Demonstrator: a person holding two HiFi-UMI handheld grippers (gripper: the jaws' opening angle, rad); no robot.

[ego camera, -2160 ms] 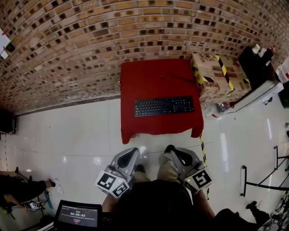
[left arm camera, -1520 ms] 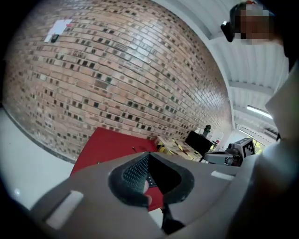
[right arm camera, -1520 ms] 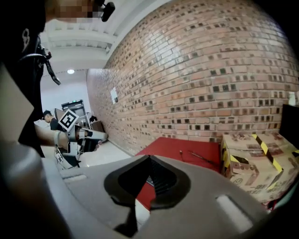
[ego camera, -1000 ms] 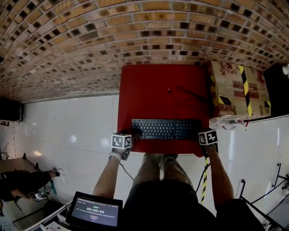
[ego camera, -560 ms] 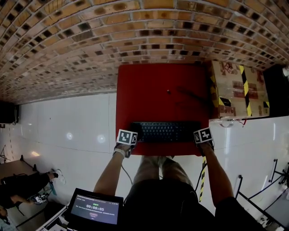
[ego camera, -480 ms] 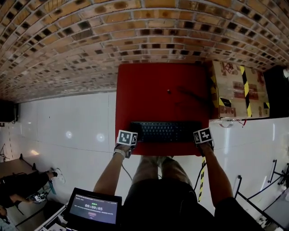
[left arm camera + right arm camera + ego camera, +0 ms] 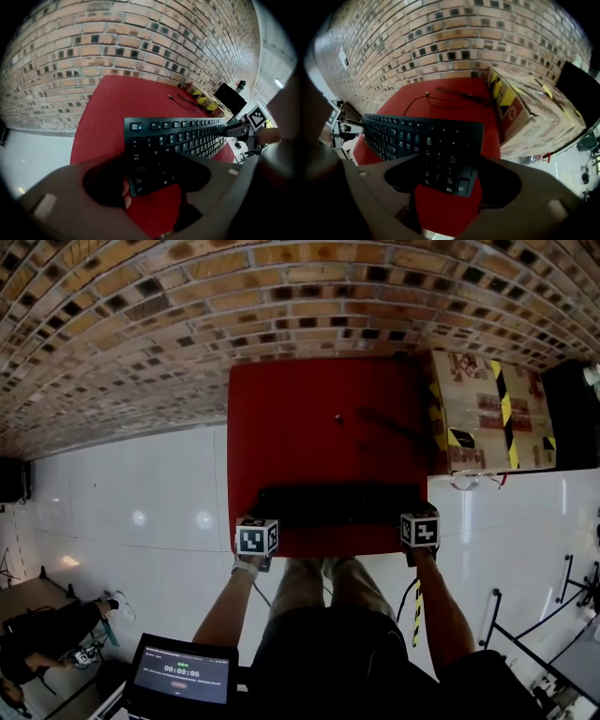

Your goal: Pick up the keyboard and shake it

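The left gripper (image 7: 150, 180) is clamped on the left end of the keyboard (image 7: 337, 505), over the near edge of the red table (image 7: 319, 409). The right gripper (image 7: 450, 183) clamps the keyboard's right end. The grasp looks done and the keyboard seems barely raised off the table, so the shaking is likely left.

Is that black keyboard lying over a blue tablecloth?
No, the cloth under the black keyboard is a red tablecloth, as the left gripper view shows plainly.
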